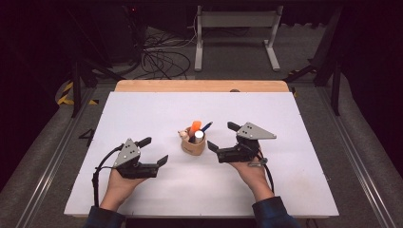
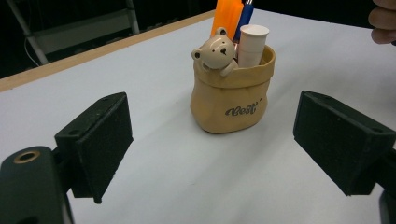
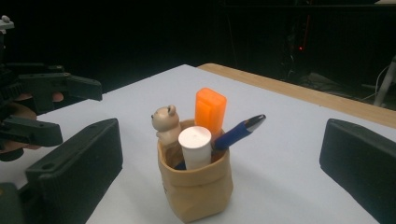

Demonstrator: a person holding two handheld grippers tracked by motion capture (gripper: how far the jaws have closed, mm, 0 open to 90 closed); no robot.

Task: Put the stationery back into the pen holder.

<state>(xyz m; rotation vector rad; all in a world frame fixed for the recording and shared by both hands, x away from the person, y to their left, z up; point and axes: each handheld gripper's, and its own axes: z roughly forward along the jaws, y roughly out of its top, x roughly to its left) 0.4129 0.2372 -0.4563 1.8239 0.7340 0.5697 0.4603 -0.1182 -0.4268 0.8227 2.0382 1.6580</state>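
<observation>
The white matte surface [image 1: 142, 190] carried a tan, sack-shaped pen holder [image 1: 193, 145] at its centre, between my left tongs [image 1: 157, 151] and right tongs [image 1: 219, 136], both spread and empty. It looked light and top-heavy; a sideways nudge could have tipped it, spilling the orange marker [image 3: 210, 111], white tube [image 3: 195, 146] and blue pen [image 3: 239, 132].

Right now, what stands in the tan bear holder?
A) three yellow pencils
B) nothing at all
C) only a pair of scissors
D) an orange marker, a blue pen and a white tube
D: the right gripper view shows the orange marker, blue pen and white tube upright in the tan bear holder.
</observation>
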